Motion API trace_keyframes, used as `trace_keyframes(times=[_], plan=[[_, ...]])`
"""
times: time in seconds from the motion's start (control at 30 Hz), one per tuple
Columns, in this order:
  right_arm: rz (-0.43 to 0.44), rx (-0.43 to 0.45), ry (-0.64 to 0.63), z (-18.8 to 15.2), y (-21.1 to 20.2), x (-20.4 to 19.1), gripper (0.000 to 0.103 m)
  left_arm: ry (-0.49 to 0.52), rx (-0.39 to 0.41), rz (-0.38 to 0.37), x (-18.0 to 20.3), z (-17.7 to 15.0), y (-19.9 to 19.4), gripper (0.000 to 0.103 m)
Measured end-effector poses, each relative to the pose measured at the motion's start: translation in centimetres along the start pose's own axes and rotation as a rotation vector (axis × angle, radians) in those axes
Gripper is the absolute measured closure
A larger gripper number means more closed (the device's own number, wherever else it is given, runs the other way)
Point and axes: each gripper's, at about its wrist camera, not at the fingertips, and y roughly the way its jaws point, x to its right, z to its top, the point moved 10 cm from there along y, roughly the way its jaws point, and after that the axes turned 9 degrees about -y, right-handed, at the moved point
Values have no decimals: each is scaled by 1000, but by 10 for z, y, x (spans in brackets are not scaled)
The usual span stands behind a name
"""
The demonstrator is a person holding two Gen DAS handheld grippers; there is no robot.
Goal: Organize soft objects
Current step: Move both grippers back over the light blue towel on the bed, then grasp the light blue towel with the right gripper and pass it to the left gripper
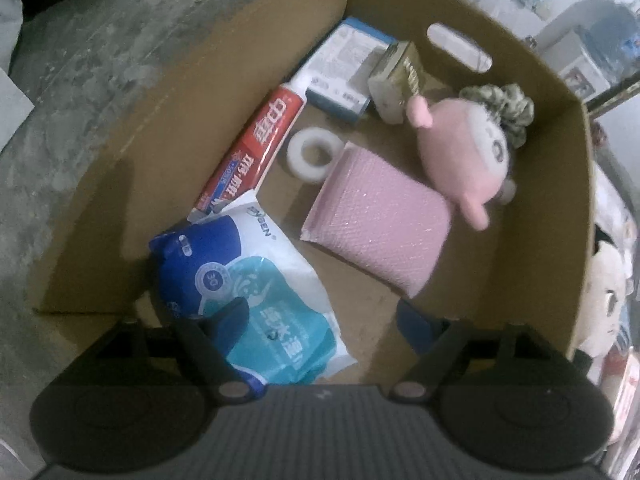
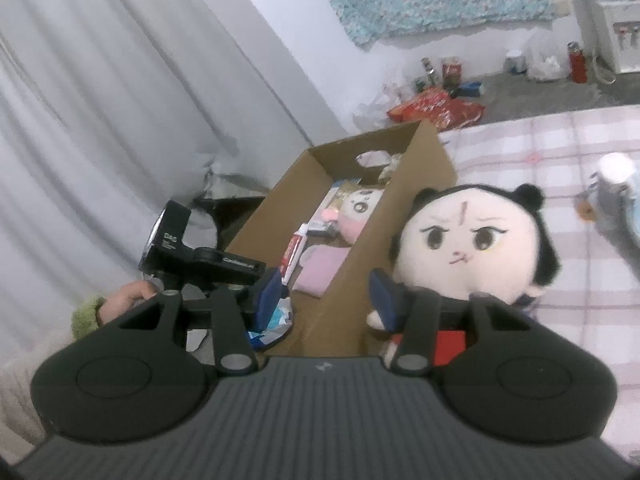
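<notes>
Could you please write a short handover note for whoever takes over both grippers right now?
Left gripper: open, empty, above the near end of the cardboard box, over the wet wipes pack.
Right gripper: open, empty, beside the box, close to the black-haired plush doll.
Already in the box: pink plush, pink sponge, green scrunchie, toothpaste box, tape roll.
Left: the doll sits on the checked bedcover outside the box; probably grasp it next and put it in.
</notes>
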Motion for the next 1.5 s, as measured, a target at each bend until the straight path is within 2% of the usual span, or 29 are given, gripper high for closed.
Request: trace_keyframes(times=[0.2, 0.33, 0.57, 0.7, 0.83, 0.97, 1.1, 1.23, 1.37, 1.5], plan=[[-107, 59, 54, -16, -43, 22, 41, 26, 132, -52, 11, -7, -40, 21], [-175, 82, 96, -37, -65, 40, 38, 111, 221, -91, 41, -23, -67, 19], [-300, 115, 87, -48, -100, 73, 36, 361, 343, -184, 139, -68, -108, 11], [-378, 166, 43, -35, -120, 100, 29, 461, 337, -273, 207, -94, -113, 11], [-421, 173, 30, -21, -126, 145, 28, 553, 360, -302, 268, -119, -99, 11], [-439, 96, 55, -11, -108, 206, 28, 653, 432, -292, 327, -140, -71, 11], [-444, -36, 60, -4, -68, 264, 28, 736, 489, -227, 368, -147, -37, 11], [-450, -162, 63, -6, -20, 306, 29, 752, 447, -250, 385, -146, -15, 11], [-455, -294, 41, -18, 24, 325, 31, 743, 428, -266, 385, -141, -5, 11], [-463, -404, 30, -36, 45, 329, 52, 762, 426, -316, 377, -143, -13, 11]])
